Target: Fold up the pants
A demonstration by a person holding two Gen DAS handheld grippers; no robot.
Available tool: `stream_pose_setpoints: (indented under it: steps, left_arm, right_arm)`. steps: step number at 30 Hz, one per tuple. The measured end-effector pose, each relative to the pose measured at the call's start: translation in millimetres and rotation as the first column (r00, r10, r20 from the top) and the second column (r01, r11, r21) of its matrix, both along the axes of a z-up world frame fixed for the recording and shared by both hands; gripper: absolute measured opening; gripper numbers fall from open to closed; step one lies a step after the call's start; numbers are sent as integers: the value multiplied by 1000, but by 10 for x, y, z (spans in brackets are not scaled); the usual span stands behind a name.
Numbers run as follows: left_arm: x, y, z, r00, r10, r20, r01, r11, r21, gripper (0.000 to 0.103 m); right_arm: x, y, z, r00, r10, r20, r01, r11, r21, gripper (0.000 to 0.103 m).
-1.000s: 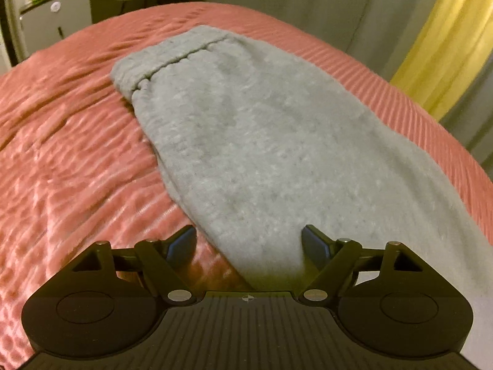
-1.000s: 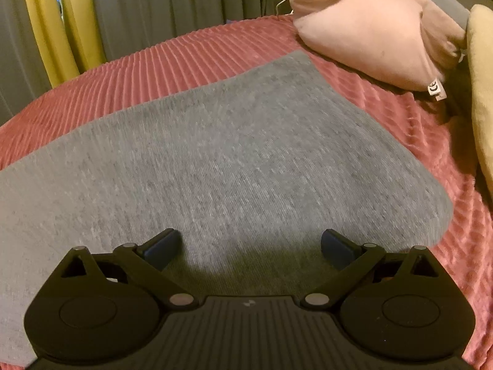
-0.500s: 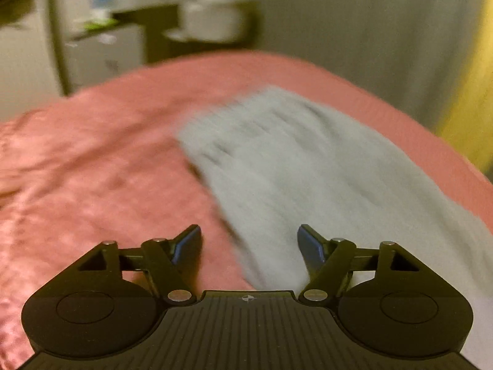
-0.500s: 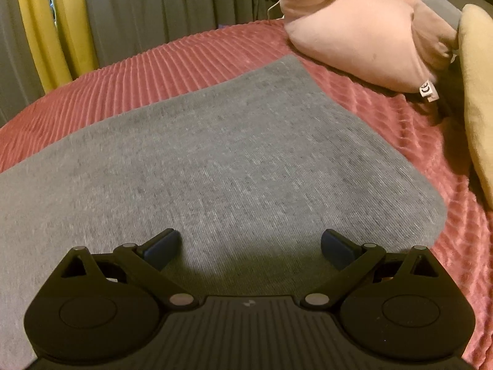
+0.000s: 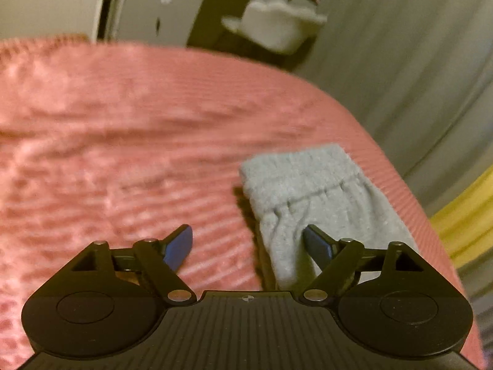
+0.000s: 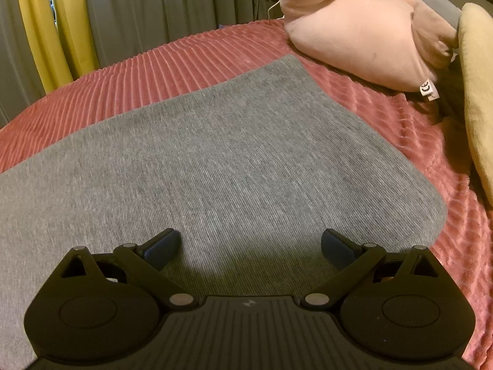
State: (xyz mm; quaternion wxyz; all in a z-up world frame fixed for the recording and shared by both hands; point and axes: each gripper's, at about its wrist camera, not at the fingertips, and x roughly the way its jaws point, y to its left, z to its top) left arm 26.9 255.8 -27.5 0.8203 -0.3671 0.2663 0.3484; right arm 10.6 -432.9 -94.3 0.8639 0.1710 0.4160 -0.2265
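Both grippers are spread wide, gripping nothing. Ahead of the left gripper (image 5: 248, 242), the grey pants' (image 5: 311, 191) gathered waistband lies toward its right finger on the pink bedspread (image 5: 129, 141). Beneath the right gripper (image 6: 250, 244), the pants' (image 6: 215, 154) flat leg spreads forward toward a pink plush toy (image 6: 363, 34).

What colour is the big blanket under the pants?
Pinkish red, with ribbed stripes. The bedspread shows best in the right wrist view, under the grey pants.

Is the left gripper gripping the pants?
No, the left gripper is open, its right finger lying over the pants and its left finger over the bedspread.
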Motion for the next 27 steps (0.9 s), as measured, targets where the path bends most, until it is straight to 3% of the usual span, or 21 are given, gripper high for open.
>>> stream_pose_setpoints:
  steps: [2,6,10,11,13,16,18,19,23,25,27]
  left_arm:
    - [65,61,-88,999,-32,-15,31,998,-59,85]
    - [179,101,-129,994,-106,29,108,991,-74,84]
    - [262,159,-189,991,-134,13,135,990,-47,82]
    - [262,156,-187,991,-131,18,132,991,-24,59]
    - [275,133,-150,985,-163,51,163,987,7,29]
    - [309,-63,-17,986,-163,25,156,973,170,24]
    - [388,-196,7,986,-160,-36,164,951,262,25]
    - [439,-242,-9,985,-151,-77,168,942,290,32]
    - [465,-382,6,975,-51,-215,141,895,424,85]
    - [384,-387,103,977,-26,-211,120,888,444,86]
    - [269,-369,198,987,-6,-161,74,902,426,88]
  right_arm:
    - [2,2,-2,1000,-1,0,1,1000,0,99]
    - [4,9,1,1000,-2,0,2,1000,0,99]
    - [9,15,1,1000,-3,0,3,1000,-1,99]
    - [9,23,2,1000,-4,0,4,1000,-2,99]
    - [8,34,2,1000,-6,1,6,1000,-6,99]
    - [-5,44,1,1000,-11,10,11,1000,-3,99]
    - [-26,29,4,1000,-16,19,16,1000,2,99]
    - [-33,26,5,1000,-18,22,18,1000,5,99]
    - [-91,-12,18,998,-37,52,36,999,30,99]
    - [-140,-60,29,995,-54,83,49,997,60,98]
    - [-238,-145,57,986,-96,136,82,991,109,90]
